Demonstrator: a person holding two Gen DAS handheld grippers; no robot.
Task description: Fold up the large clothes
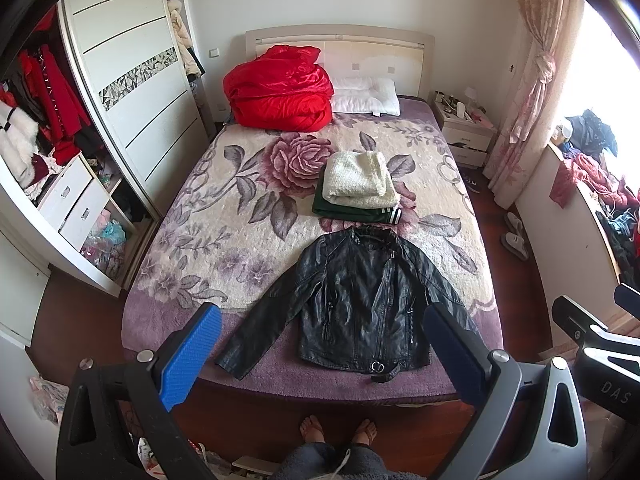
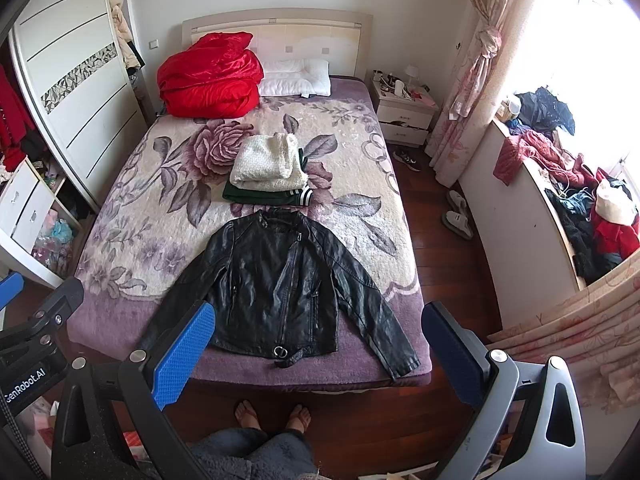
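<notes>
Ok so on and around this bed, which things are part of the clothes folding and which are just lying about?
For the job:
black leather jacket, spread flat, unfolded
folded stack: cream knit on green garment
left gripper and right gripper, both open, empty

Lying about:
red quilt
pillow
nightstand
slippers

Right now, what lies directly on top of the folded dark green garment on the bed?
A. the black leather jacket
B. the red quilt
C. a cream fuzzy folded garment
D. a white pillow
C: the cream fuzzy garment sits stacked on the green garment, while the black leather jacket lies spread flat nearer the foot of the bed.
</notes>
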